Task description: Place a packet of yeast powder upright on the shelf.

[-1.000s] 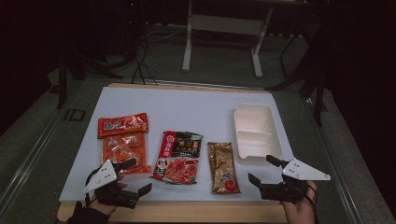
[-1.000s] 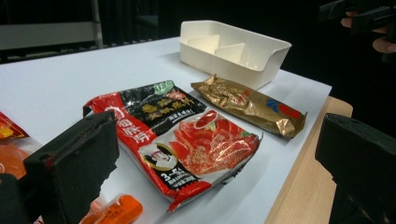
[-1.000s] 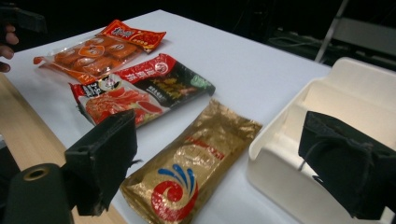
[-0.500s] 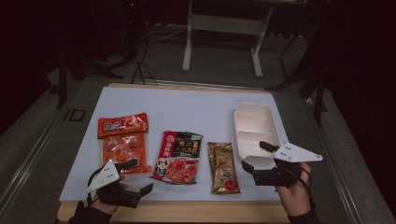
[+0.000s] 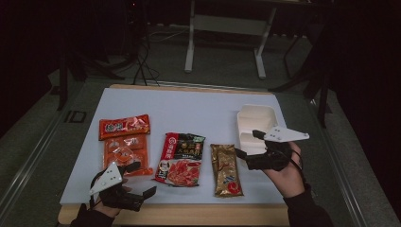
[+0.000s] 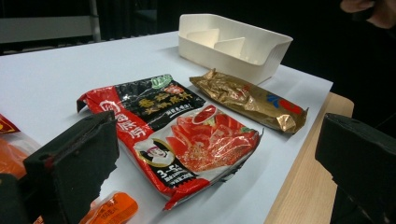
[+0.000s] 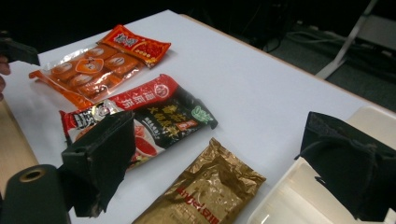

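Note:
Three food packets lie in a row on the white table top: an orange one at the left, a red and black one in the middle, a gold one to the right. A white divided tray stands at the right, empty. My left gripper hovers open near the front edge, just in front of the orange packet. My right gripper is open and empty, above the tray's near end beside the gold packet. The left gripper view looks over the red and black packet between wide jaws; the right gripper view shows the gold packet between wide jaws.
A wooden strip edges the table front. Beyond the table stand a metal frame, dark chair legs at the right and cables on the floor. Bare table top lies behind the packets.
My right gripper has moved away from the front edge, forward and left, to the tray's near end. The left gripper has barely shifted.

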The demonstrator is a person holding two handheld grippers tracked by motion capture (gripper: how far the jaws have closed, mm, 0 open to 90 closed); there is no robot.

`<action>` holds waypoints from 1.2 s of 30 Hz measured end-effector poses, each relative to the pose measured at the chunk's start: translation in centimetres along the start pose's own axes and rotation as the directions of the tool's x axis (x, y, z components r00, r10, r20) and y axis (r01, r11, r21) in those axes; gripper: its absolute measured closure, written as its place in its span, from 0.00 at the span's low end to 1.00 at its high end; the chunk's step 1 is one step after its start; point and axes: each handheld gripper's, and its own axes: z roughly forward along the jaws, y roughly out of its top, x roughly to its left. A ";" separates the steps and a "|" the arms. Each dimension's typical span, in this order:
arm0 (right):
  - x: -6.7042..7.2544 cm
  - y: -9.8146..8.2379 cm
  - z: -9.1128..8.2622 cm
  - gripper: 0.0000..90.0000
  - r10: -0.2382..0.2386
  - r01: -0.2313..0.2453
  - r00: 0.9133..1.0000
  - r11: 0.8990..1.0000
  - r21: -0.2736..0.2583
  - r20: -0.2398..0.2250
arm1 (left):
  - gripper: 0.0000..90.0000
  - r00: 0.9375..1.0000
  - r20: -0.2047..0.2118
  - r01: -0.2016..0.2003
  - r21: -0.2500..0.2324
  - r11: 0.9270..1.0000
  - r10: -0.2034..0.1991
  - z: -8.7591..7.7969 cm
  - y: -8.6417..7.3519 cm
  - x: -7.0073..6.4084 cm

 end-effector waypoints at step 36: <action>-0.7 -1.5 13.0 0.21 0.069 -0.059 0.997 0.933 0.354 -0.016 | 0.00 1.000 0.017 0.008 0.005 1.000 -0.008 0.4 -0.1 0.0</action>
